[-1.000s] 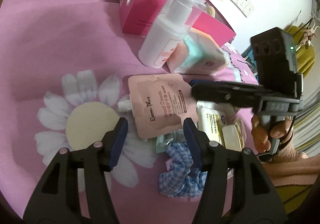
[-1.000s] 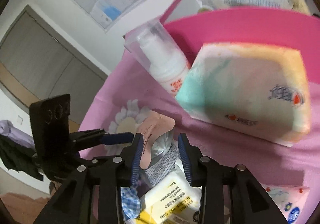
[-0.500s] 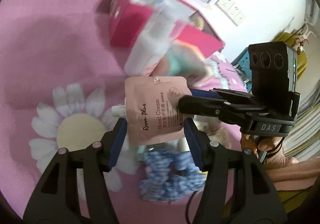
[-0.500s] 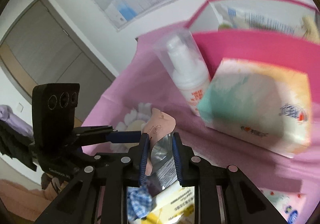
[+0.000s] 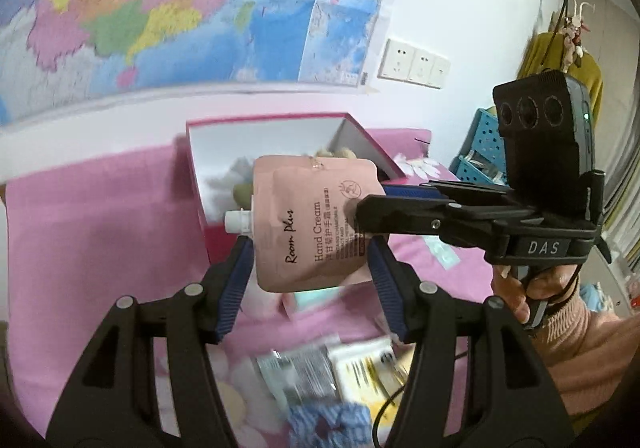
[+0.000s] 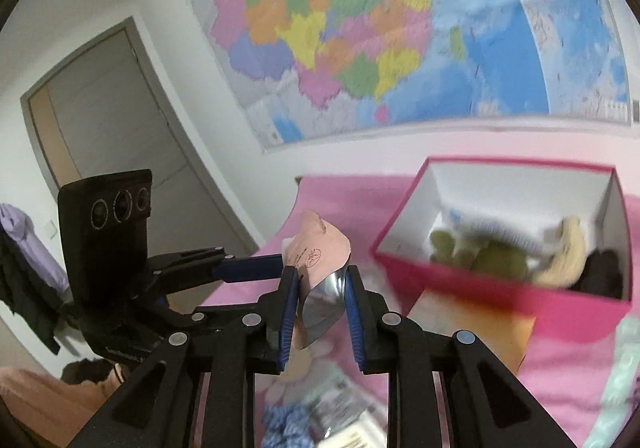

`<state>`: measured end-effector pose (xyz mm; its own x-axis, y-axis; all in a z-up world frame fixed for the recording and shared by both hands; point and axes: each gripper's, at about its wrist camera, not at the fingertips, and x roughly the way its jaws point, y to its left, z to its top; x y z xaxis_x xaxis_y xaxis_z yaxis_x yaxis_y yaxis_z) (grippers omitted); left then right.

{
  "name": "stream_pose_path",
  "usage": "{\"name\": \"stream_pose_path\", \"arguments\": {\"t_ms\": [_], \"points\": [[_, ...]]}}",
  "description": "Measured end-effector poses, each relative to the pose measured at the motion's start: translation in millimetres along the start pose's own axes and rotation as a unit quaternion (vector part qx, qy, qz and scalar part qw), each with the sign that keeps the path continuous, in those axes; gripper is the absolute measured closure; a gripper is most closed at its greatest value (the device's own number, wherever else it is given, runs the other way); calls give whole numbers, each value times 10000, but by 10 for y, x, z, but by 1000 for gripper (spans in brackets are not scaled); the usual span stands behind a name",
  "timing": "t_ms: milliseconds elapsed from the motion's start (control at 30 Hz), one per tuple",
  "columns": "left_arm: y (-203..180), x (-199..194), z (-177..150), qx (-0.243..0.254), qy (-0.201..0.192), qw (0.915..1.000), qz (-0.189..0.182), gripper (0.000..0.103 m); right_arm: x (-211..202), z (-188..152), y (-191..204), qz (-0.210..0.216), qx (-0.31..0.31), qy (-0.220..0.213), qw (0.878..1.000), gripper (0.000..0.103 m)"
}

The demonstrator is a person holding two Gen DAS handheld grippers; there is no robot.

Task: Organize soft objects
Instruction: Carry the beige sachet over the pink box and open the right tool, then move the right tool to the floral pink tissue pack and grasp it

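Observation:
My right gripper (image 6: 320, 284) is shut on a pink hand cream pouch (image 6: 318, 258) and holds it in the air, level with the rim of the open pink box (image 6: 480, 288). In the left wrist view the pouch (image 5: 316, 232) hangs in front of the box (image 5: 280, 152), pinched at its right edge by my right gripper (image 5: 362, 204). My left gripper (image 5: 310, 264) is open; its fingers (image 5: 240, 272) stand either side of the pouch without touching it. The box holds several soft items.
A tissue pack (image 6: 472, 324) lies in front of the box. A blue checked scrunchie (image 5: 332, 428), a silver sachet (image 5: 296, 372) and a yellow-white packet (image 5: 368, 368) lie on the pink flowered cloth (image 5: 100, 228). A wall map hangs behind.
My right gripper closed on the pouch and lifted it off the cloth up to box height. My left gripper rose with it and stayed open.

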<state>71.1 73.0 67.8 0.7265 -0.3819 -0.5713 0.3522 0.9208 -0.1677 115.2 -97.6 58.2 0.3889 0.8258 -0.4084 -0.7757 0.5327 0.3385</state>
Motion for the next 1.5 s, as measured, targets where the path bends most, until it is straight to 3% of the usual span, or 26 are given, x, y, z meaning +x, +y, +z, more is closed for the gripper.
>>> {"name": "stream_pose_path", "arguments": {"t_ms": [300,467,667,1100,1333,1500], "points": [[226,494,387,48,286,9994,165,43,270,287,-441,-109,269,34,9996,80],[297,773,446,86,515,9985,143,43,487,316,-635,-334,287,142,9989,83],[295,1053,435,154,789,9961,368,43,677,285,-808,-553,407,346,9970,84],[383,580,328,-95,241,9981,563,43,293,124,-878,-548,661,257,9960,78],[95,135,119,121,-202,9991,339,42,-152,-6,-715,-426,589,65,9973,74],[-129,34,-79,267,-185,9994,68,42,-448,-170,-629,-438,602,33,9972,71]]}}
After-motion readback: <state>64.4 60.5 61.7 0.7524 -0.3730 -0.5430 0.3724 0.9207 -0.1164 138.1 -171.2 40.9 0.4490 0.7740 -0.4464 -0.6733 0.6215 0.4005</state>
